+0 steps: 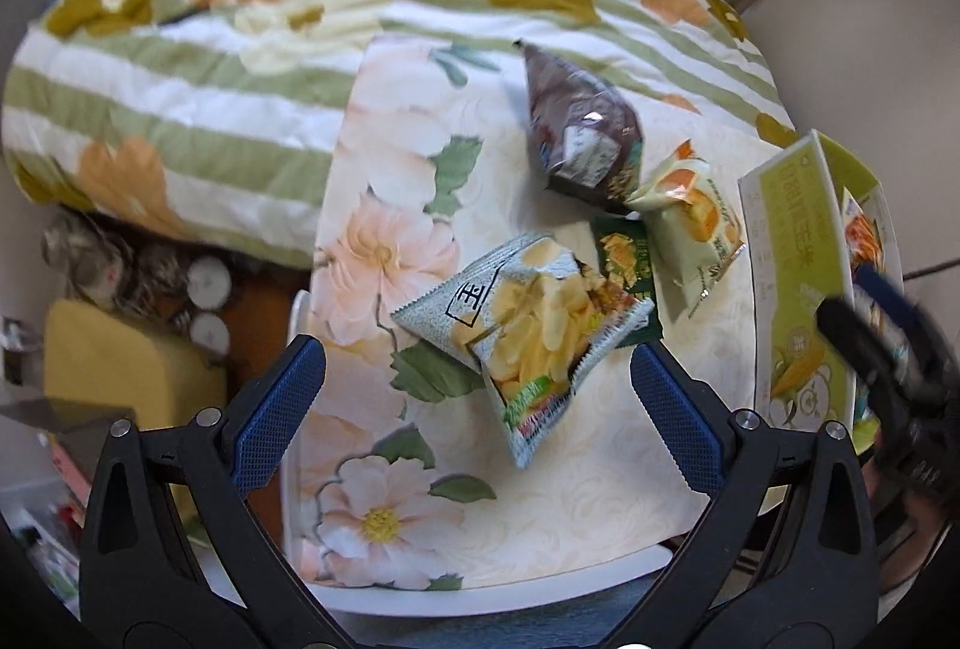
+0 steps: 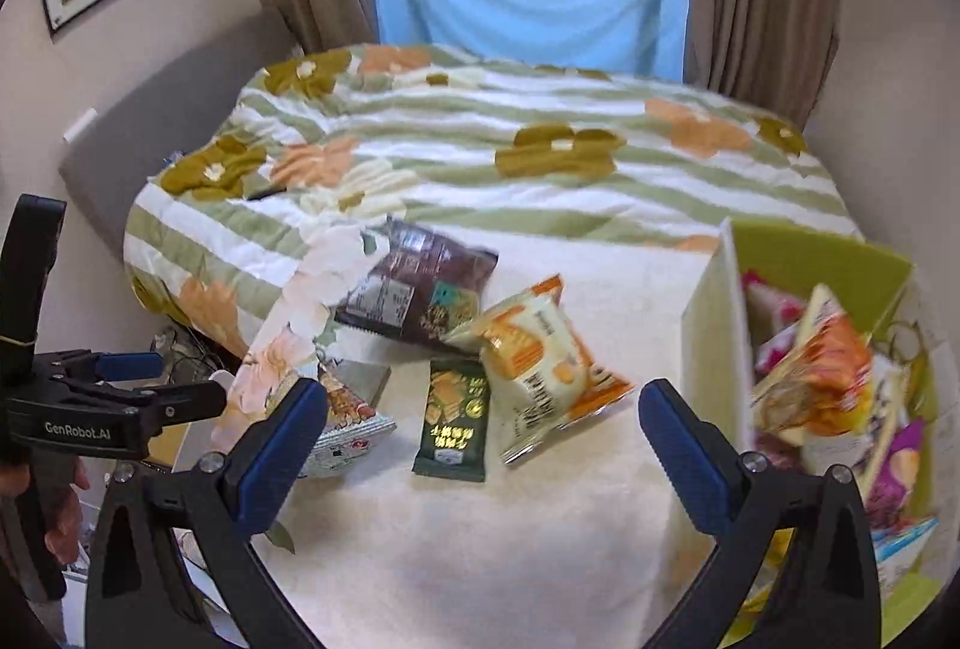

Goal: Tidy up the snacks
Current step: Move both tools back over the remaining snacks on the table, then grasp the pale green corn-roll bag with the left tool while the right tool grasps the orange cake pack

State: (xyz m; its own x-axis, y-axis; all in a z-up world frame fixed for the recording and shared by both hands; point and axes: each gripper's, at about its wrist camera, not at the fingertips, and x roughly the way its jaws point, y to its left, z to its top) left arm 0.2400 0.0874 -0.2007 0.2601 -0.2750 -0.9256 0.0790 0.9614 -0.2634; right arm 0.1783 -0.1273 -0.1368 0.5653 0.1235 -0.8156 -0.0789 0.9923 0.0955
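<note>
1. Left tongs gape empty; the chip bag lies between their pads at frame centre, its long axis running upper left to lower right.
2. Right tongs also spread empty, over the green bar and cracker pack.
3. The box stands at right, already part filled; judged nearer the right tongs.
4. The surface is bare at frame bottom; its left edge drops off beside the chip bag.

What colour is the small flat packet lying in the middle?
Dark green with gold print, the small flat packet shows best in the right wrist view.
</note>
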